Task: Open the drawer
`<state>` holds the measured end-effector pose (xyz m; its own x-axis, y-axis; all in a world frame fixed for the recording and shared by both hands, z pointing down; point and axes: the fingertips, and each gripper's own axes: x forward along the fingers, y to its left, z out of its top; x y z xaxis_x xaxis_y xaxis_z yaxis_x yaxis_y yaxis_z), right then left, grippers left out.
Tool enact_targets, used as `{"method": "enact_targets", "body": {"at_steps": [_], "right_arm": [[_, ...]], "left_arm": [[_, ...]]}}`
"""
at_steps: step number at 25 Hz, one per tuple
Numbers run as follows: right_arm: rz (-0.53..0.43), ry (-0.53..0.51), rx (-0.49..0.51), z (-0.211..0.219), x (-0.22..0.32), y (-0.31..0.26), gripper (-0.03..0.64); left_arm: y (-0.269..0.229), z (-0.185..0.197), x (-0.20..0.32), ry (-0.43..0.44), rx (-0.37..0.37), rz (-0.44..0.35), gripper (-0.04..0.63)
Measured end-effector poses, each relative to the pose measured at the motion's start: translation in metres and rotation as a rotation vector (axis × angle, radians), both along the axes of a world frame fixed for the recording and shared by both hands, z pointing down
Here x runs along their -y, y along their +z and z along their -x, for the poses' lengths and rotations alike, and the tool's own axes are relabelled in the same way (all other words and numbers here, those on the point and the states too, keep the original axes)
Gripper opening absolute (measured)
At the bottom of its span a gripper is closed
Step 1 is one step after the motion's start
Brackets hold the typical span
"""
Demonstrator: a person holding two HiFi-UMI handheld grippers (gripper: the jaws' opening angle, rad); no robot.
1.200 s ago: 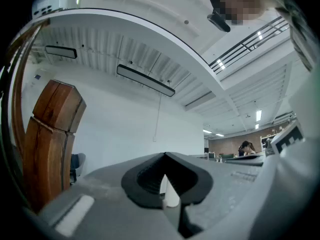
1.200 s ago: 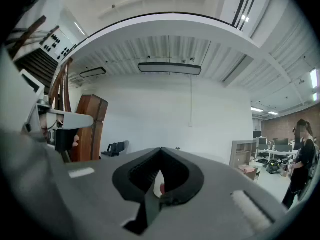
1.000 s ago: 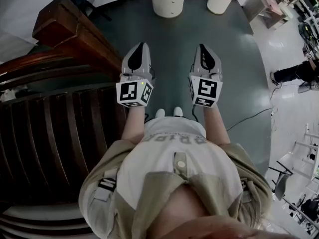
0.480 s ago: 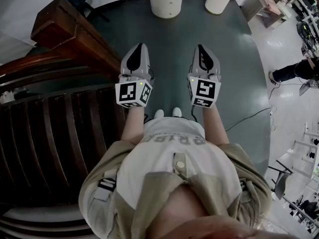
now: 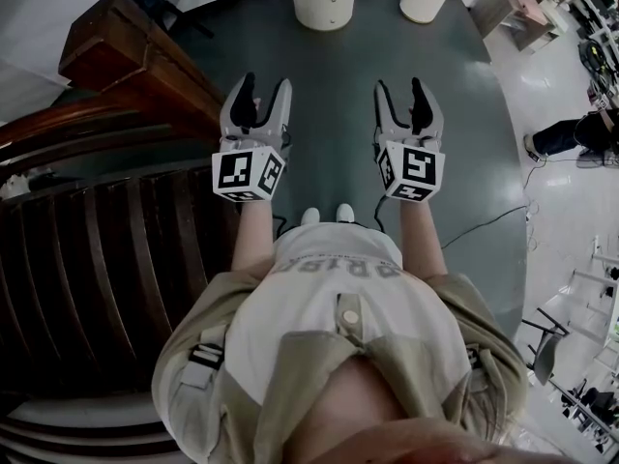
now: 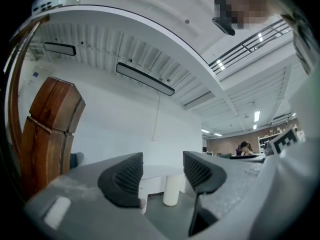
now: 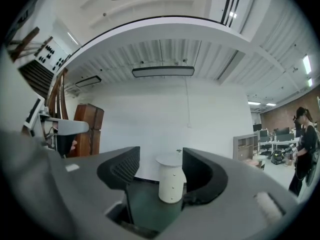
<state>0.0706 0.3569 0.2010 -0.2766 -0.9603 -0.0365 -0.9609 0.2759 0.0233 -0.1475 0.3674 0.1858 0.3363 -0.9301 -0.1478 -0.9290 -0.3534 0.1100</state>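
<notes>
The left gripper (image 5: pixel 263 91) and right gripper (image 5: pixel 399 90) have just opened their jaws, nothing between them. The white cylindrical drawer cabinet (image 7: pixel 170 182) stands well ahead on the grey-green floor (image 5: pixel 334 124), framed by the right jaws.

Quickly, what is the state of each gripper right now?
Left gripper: open; jaws have just been opening, nothing between them.
Right gripper: open; jaws have just been opening, nothing between them.

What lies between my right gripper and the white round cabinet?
Only bare green floor, up to the white round cabinet; the right gripper view shows it.
</notes>
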Motion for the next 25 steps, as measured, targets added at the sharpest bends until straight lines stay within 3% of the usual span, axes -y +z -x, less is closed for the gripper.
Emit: {"method": "enact_targets", "body": {"at_steps": [2, 6, 18, 25], "right_arm": [[-0.001, 0.002, 0.001, -0.004, 0.001, 0.0, 0.311], [0.0, 0.008, -0.005, -0.01, 0.001, 0.001, 0.354], [0.044, 0.014, -0.011, -0.041, 0.011, 0.015, 0.359], [0.047, -0.019, -0.016, -0.069, 0.028, 0.017, 0.359]], "left_arm": [[-0.001, 0.003, 0.001, -0.002, -0.001, 0.001, 0.268], [0.0, 0.005, 0.002, 0.002, -0.002, 0.01, 0.295], [0.015, -0.021, 0.009, 0.008, 0.008, 0.076, 0.299], [0.019, -0.043, 0.015, -0.037, 0.017, 0.082, 0.299]]}}
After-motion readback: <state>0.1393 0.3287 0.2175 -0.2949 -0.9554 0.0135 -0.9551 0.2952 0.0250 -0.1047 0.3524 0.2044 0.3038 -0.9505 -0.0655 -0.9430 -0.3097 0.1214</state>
